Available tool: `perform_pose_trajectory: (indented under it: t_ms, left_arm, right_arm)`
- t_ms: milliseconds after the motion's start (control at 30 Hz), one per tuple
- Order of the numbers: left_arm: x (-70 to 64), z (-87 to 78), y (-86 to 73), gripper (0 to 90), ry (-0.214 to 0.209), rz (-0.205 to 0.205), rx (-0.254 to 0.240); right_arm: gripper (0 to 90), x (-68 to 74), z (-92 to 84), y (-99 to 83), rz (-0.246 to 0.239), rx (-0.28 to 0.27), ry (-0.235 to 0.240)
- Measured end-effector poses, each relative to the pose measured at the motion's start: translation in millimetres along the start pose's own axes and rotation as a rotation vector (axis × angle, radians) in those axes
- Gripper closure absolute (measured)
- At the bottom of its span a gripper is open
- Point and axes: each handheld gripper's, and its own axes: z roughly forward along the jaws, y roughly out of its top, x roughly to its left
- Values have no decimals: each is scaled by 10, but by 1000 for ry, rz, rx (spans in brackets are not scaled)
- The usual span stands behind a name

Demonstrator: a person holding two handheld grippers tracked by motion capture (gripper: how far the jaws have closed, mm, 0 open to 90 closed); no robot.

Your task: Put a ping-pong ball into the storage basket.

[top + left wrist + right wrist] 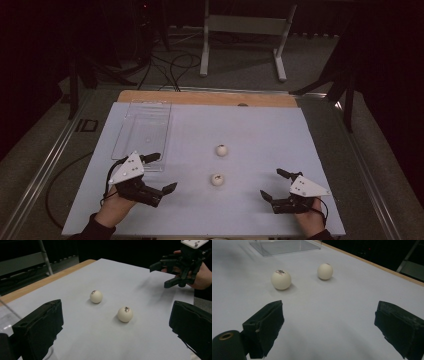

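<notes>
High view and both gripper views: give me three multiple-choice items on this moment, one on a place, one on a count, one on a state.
1. Where is the clear tray?
A. far left of the table
B. near right corner
C. between the balls

2. How many white balls lie on the table?
A. one
B. two
C. four

3. How do the jaws of the left hand-held gripper stand?
A. shut on a ball
B. shut, holding nothing
C. open, holding nothing

Answers: 1 A, the tray lies just beyond the left hand-held gripper. 2 B, a nearer ball and a farther ball. 3 C, bare table shows between its spread jaws.
</notes>
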Motion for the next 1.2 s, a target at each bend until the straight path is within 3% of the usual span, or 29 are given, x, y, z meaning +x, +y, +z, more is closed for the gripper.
perform_pose_trajectory:
  t_ms: [567, 933, 1033, 1200]
  left_arm:
    - [-118, 404, 193, 4, -110, -2, 10]
    - [-154, 576, 289, 4, -128, 17, 42]
    - [-148, 611, 314, 5, -124, 40, 51]
    - [-126, 683, 340, 4, -131, 26, 71]
  right_arm:
    - [87, -3, -9, 0, 1, -2, -5]
    - [87, -2, -13, 3, 3, -4, -3]
    - [87, -1, -11, 4, 3, -4, -2]
    - [86, 0, -16, 5, 3, -7, -3]
